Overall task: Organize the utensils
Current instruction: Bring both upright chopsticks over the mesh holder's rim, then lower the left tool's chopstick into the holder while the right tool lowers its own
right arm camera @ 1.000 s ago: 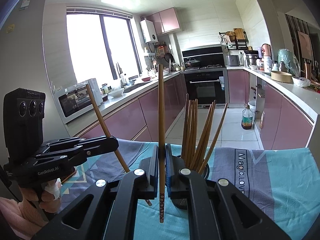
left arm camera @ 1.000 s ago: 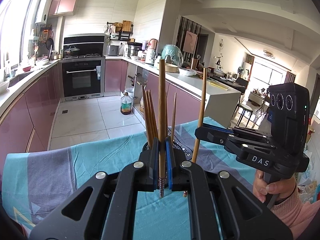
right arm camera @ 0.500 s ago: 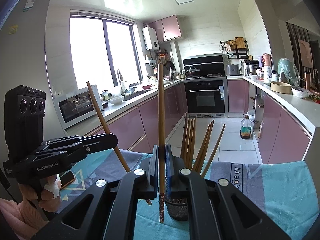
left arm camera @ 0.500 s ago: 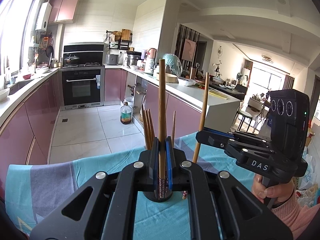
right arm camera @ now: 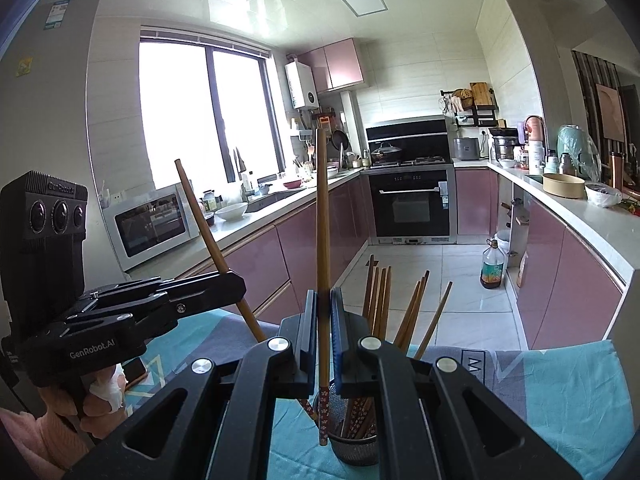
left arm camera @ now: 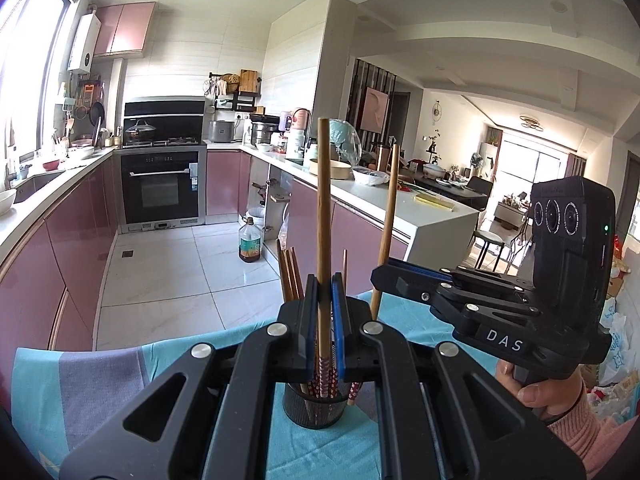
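Two tongs, each clamped on one upright wooden chopstick; my left gripper (left arm camera: 325, 312) pinches its chopstick (left arm camera: 323, 216) directly above the mesh holder (left arm camera: 314, 410); my right gripper (right arm camera: 325, 316) grips a second chopstick (right arm camera: 322, 240) just in front of that holder (right arm camera: 356, 446), where more chopsticks (right arm camera: 400, 312) stand on the teal cloth (right arm camera: 568, 392).

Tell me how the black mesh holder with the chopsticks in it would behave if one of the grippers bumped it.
The mesh holder looks light and see-through, so a bump would probably slide it on the cloth. The chopsticks in it rise far above its rim and lean outward, so it seems top-heavy and may tip. It stands free, with nothing bracing it.
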Demonstrator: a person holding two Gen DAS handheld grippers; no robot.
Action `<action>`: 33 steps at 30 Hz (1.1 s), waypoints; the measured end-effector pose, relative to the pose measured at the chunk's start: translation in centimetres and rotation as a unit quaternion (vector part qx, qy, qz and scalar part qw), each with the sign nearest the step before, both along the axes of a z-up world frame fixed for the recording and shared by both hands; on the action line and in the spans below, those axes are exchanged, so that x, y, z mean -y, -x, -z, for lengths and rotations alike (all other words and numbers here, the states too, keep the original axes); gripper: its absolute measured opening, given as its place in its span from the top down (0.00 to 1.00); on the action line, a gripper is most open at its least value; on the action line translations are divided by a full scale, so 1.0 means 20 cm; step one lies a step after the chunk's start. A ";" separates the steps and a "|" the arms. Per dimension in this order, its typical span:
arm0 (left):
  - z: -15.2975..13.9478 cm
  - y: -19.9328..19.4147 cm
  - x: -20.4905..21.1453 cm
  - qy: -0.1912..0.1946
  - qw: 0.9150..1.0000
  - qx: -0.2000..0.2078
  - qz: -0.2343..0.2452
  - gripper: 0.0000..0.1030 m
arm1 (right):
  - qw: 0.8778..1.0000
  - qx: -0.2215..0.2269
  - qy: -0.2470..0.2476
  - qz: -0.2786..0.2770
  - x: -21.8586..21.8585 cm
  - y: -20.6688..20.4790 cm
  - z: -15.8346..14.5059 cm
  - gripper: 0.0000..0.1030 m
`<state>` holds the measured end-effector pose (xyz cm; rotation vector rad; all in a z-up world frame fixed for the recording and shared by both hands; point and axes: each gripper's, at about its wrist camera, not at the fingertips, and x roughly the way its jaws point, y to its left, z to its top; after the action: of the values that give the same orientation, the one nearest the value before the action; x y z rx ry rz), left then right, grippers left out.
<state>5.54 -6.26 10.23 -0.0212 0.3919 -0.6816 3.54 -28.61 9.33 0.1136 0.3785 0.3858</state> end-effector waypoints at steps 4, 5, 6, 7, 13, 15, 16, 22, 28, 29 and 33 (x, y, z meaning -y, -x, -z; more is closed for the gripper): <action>0.00 0.00 0.01 -0.005 1.000 0.004 -0.006 0.93 | 1.000 0.000 0.002 0.008 0.00 -0.02 0.01 0.95; 0.00 -0.01 0.01 -0.005 1.000 0.003 -0.006 0.93 | 1.000 -0.001 0.003 0.011 0.00 -0.02 0.01 0.95; 0.00 -0.01 0.02 -0.006 1.000 0.002 -0.006 0.93 | 1.000 -0.002 0.003 0.014 -0.01 -0.02 0.02 0.95; 0.00 -0.02 0.02 -0.007 1.000 0.000 -0.006 0.93 | 1.000 -0.003 0.002 0.015 0.00 -0.03 0.03 0.95; 0.00 -0.02 0.06 -0.012 1.000 -0.003 -0.010 0.93 | 1.000 -0.011 0.001 0.027 0.00 -0.05 0.06 0.95; 0.00 -0.03 0.06 -0.013 1.000 -0.006 -0.009 0.93 | 0.999 -0.014 -0.001 0.029 0.00 -0.07 0.06 0.95; -0.01 -0.04 0.07 -0.014 1.000 -0.007 -0.009 0.93 | 0.999 -0.015 -0.001 0.031 0.00 -0.07 0.07 0.95; -0.04 -0.08 0.08 -0.017 1.000 -0.016 -0.009 0.93 | 0.999 -0.021 -0.001 0.037 0.00 -0.11 0.08 0.95; -0.04 -0.11 0.10 -0.022 0.999 -0.023 -0.009 0.93 | 0.999 -0.031 -0.001 0.040 -0.01 -0.15 0.10 0.95; -0.04 -0.12 0.10 -0.022 0.999 -0.025 -0.009 0.93 | 0.999 -0.032 -0.001 0.041 -0.01 -0.15 0.10 0.95; -0.03 -0.13 0.10 -0.026 0.999 -0.030 -0.008 0.93 | 0.998 -0.037 -0.001 0.042 -0.01 -0.17 0.12 0.95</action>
<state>8.22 -8.30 10.90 0.0051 0.4673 -0.6553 6.89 -28.33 6.97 0.1464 0.4444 0.3000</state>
